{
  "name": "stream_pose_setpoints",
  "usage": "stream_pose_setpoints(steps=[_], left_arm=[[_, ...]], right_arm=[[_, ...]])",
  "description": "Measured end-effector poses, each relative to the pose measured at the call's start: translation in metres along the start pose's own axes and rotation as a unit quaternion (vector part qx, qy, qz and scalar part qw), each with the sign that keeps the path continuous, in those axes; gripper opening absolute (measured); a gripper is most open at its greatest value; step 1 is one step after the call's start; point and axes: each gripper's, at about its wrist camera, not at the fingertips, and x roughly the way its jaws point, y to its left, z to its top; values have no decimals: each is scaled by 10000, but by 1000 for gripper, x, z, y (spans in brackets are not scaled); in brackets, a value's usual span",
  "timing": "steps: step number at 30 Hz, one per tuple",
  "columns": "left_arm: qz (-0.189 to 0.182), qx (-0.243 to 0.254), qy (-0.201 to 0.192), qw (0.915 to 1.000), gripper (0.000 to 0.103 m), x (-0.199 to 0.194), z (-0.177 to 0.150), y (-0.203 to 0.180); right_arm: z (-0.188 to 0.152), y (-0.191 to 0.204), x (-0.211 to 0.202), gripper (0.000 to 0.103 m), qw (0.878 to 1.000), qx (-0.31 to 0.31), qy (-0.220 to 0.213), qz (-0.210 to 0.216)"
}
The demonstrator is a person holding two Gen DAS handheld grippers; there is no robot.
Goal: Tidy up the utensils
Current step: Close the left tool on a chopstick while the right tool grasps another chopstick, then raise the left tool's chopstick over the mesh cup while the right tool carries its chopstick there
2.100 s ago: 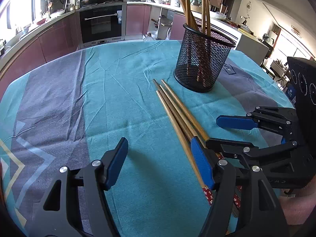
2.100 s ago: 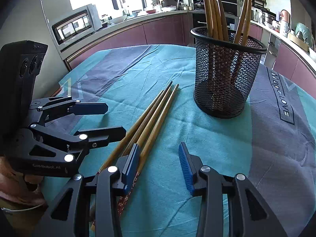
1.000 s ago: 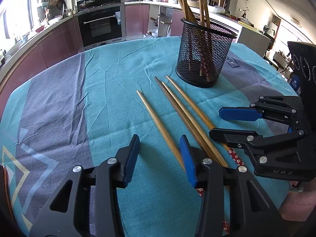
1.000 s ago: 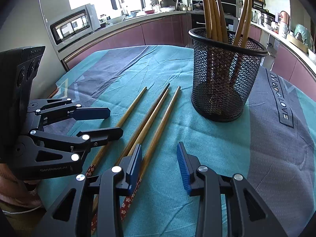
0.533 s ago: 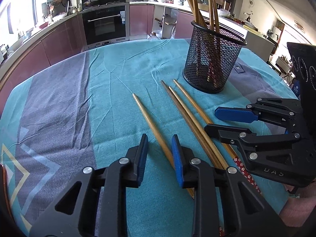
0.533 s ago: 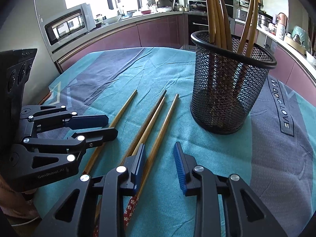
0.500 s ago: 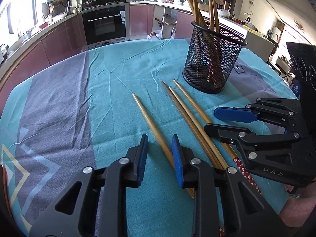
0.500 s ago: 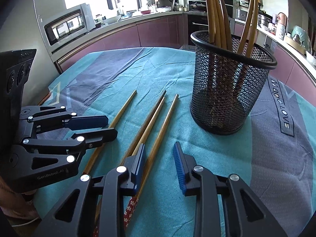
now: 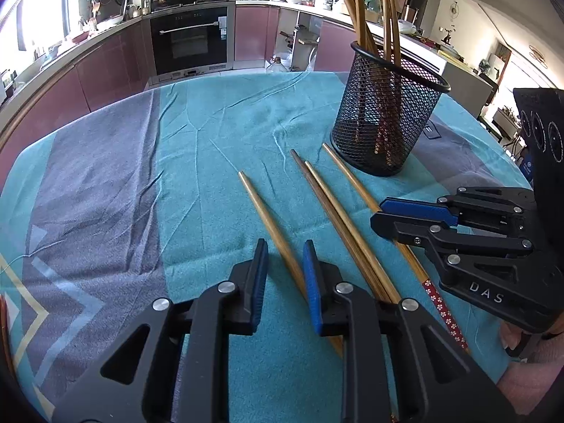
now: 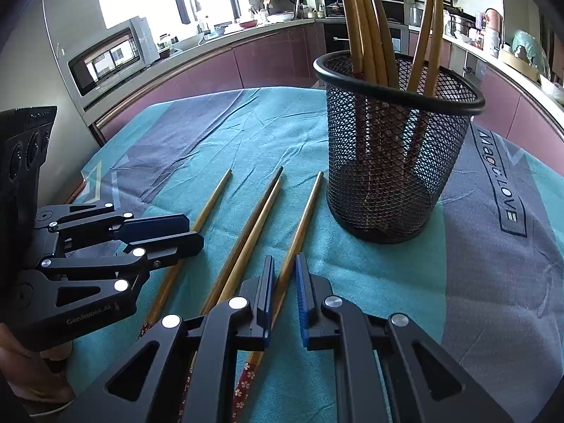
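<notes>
Several wooden chopsticks lie on the teal tablecloth (image 9: 211, 141). A black mesh holder (image 9: 386, 123) stands behind them with several chopsticks upright in it; it also shows in the right wrist view (image 10: 394, 162). My left gripper (image 9: 283, 257) has narrowed its jaws around the leftmost chopstick (image 9: 268, 218), with a small gap on each side. My right gripper (image 10: 283, 271) has its jaws almost closed around the rightmost chopstick (image 10: 303, 218). Two more chopsticks (image 9: 328, 204) lie together between these.
The table's far edge runs in front of purple kitchen cabinets and an oven (image 9: 192, 40). A microwave (image 10: 109, 58) sits on the counter at left in the right wrist view. Grey bands cross the cloth at left and right.
Both grippers have narrowed their jaws. The right gripper has moved forward over the rightmost chopstick and closed in on it. The left gripper stays over the leftmost chopstick.
</notes>
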Motion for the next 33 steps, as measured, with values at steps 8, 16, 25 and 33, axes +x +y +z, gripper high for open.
stream_pose_setpoints(steps=[8, 16, 25, 33], left_arm=[[-49, -114, 19, 9999, 13, 2, 2, 2], [-104, -202, -13, 9997, 7, -2, 2, 2], [-110, -184, -184, 9996, 7, -17, 3, 2], [-184, -177, -400, 9989, 7, -35, 7, 2]], right_arm=[[-1, -7, -3, 6, 9998, 178, -9, 121], [-3, -9, -14, 6, 9993, 221, -118, 262], [-2, -15, -36, 6, 9980, 287, -322, 455], [1, -19, -58, 5, 9959, 297, -576, 629]])
